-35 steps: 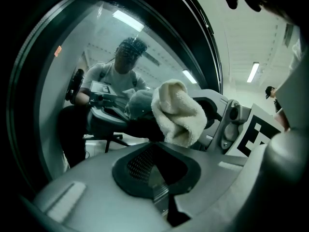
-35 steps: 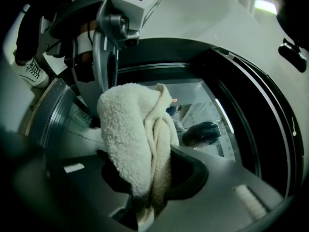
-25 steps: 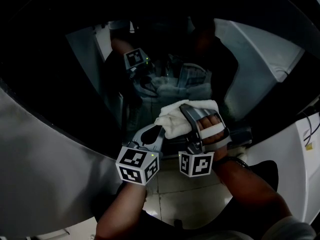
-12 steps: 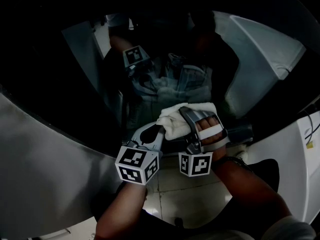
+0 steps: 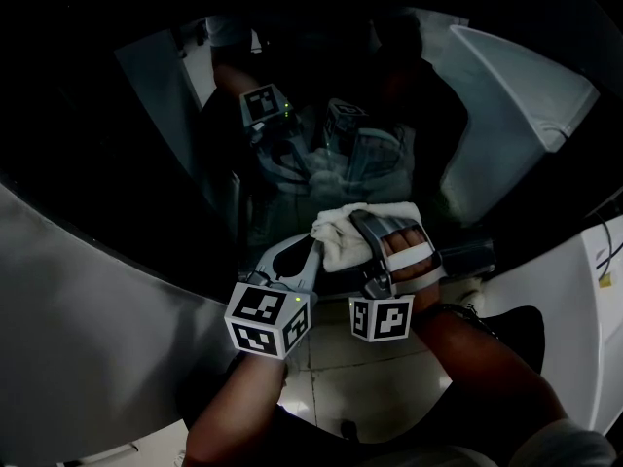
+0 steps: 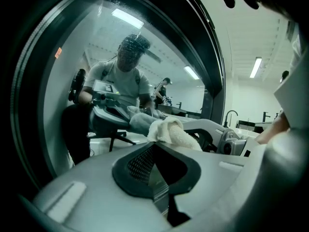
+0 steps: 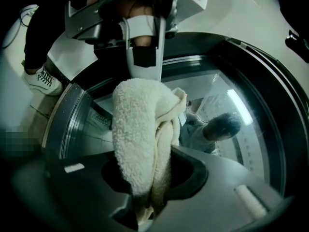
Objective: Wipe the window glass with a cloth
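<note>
Window glass (image 5: 146, 115), cloth (image 5: 375, 227) near lower rim

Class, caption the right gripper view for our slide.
Right gripper, jaws shut on a white terry cloth, faces the round dark-rimmed window glass.

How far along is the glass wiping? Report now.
Done: the white terry cloth is clamped in the right gripper; no wiped patch shows. In hand: cloth seems pressed low on the round dark window glass; left gripper shut, empty. Left: the glass above.
</note>
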`<state>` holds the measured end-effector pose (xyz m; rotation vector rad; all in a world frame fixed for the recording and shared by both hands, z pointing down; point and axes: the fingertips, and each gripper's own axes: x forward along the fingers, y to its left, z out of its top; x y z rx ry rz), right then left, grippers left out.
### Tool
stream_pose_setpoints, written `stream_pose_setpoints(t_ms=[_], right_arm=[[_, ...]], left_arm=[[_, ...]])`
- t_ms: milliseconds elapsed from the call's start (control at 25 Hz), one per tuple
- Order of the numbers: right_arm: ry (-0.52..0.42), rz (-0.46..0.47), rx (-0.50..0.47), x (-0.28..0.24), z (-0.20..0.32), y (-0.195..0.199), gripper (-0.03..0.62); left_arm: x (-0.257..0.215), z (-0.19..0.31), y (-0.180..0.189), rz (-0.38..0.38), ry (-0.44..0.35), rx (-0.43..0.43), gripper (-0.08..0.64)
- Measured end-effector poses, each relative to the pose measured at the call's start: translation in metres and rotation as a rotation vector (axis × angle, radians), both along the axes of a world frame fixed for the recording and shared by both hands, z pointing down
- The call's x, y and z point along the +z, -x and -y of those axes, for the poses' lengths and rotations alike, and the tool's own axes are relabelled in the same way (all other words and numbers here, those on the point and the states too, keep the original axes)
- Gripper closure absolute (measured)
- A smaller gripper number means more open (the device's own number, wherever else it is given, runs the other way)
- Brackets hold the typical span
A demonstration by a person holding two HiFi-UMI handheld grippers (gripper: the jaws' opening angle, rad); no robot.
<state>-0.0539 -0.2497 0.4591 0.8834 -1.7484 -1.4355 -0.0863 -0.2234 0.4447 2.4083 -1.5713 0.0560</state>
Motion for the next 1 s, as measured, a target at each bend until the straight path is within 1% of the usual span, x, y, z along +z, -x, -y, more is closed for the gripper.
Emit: stream_pose_setpoints(t_ms=[280, 440, 640, 880, 1000], right_arm=[[0.013, -0.013, 0.002, 0.014, 0.001, 0.000, 0.488], [0.042, -0.040, 0.004, 0.026, 0.000, -0.003, 0.488], [0.054, -0.064, 0.011, 0.039, 0.001, -0.007, 0.486], [0.100, -0.104, 0.024, 0.066, 0.003, -0.009, 0.477], [0.122, -0.103, 0.034, 0.076, 0.003, -0.009, 0.477]], left_arm=[[0.006, 0.000, 0.000, 0.004, 0.006, 0.005, 0.543], [0.002, -0.002, -0.001, 0.010, 0.010, 0.005, 0.543], [-0.001, 0.000, 0.000, 0.000, 0.013, -0.003, 0.543], [-0.002, -0.002, -0.002, 0.002, 0.003, 0.005, 0.543], [-0.003, -0.003, -0.001, 0.001, -0.001, 0.009, 0.543]])
